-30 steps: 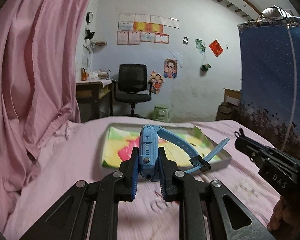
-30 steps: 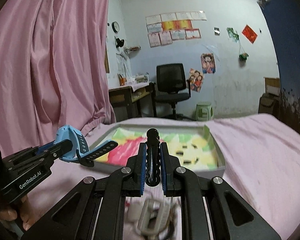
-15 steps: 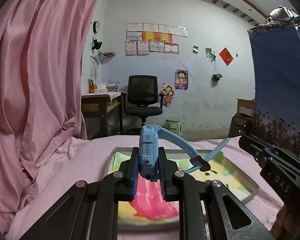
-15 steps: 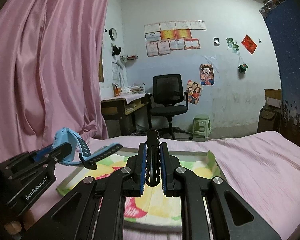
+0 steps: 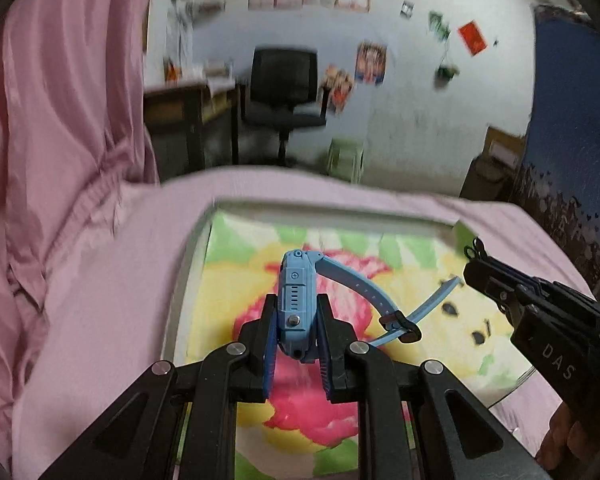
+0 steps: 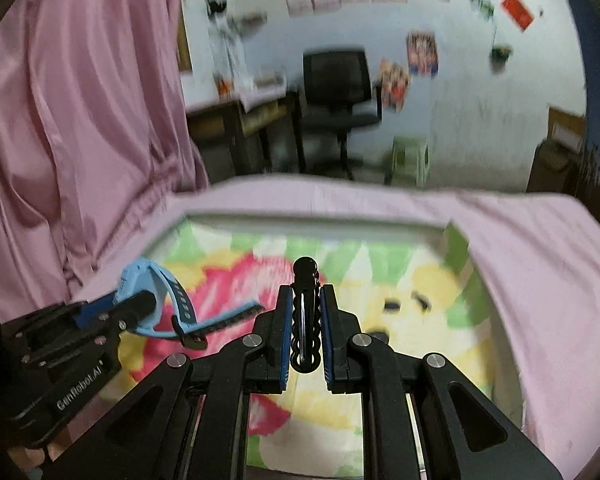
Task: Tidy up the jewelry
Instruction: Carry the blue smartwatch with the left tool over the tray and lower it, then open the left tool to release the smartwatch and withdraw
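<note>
Both of my grippers have come down toward the tray since half a second ago: the far wall and ceiling that filled the views then have slid upward, and the colourful tray floor now spreads beneath my jaws. My left gripper (image 5: 296, 354) has its jaws clamped on the case of a light-blue smartwatch (image 5: 294, 304), held on edge with its side buttons facing the camera; the strap (image 5: 358, 286) arcs off to the right and ends at a dark buckle (image 5: 400, 324), all of it hanging in the air above the tray. My right gripper (image 6: 305, 350) has its jaws pressed together on a black hair clip (image 6: 305, 312), standing upright with its rounded tip poking above the blue pads. Each gripper shows in the other's view: the right one enters the left wrist view from the right edge, a fingertip of the person's hand (image 5: 560, 436) below it, and the left one sits at the lower left of the right wrist view, watch in its grip. Under both lies a shallow white-rimmed tray (image 6: 300, 216) lined with a pink, yellow and green cartoon print, resting on a bed covered by a pink sheet (image 6: 540, 264). A pink curtain (image 5: 60, 120) hangs at the left. Beyond the bed, blurred, stand a black office chair (image 5: 286, 92), a wooden desk (image 5: 180, 120) and a green stool (image 6: 410, 156) against a pale wall with posters.
</note>
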`<control>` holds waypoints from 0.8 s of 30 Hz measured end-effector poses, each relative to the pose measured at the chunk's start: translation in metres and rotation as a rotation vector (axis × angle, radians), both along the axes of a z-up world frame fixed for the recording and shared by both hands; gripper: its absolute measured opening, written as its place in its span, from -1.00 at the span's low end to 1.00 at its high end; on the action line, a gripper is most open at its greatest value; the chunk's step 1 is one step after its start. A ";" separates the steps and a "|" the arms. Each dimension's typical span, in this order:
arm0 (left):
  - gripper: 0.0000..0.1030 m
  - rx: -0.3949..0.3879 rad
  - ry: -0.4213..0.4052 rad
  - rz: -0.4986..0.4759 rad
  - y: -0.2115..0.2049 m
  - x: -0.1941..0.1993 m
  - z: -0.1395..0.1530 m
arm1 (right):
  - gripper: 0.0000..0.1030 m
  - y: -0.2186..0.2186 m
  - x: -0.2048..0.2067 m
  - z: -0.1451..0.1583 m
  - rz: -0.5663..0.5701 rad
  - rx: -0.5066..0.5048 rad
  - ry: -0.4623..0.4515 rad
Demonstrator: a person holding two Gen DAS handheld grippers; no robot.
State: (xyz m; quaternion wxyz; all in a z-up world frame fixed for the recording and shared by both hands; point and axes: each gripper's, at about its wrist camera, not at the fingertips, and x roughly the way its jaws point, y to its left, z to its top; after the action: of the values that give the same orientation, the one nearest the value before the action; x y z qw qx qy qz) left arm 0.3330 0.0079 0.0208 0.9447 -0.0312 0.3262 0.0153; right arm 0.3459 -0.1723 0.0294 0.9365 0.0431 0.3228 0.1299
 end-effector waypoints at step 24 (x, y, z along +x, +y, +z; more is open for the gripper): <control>0.31 -0.066 0.017 -0.003 0.014 -0.028 0.002 | 0.02 -0.023 -0.032 -0.025 0.008 0.054 0.043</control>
State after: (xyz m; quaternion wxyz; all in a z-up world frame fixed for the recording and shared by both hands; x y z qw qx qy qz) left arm 0.3048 0.0222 0.0224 0.9403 -0.0620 0.3345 0.0034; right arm 0.3139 -0.1950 0.0041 0.9273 0.0699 0.3396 0.1412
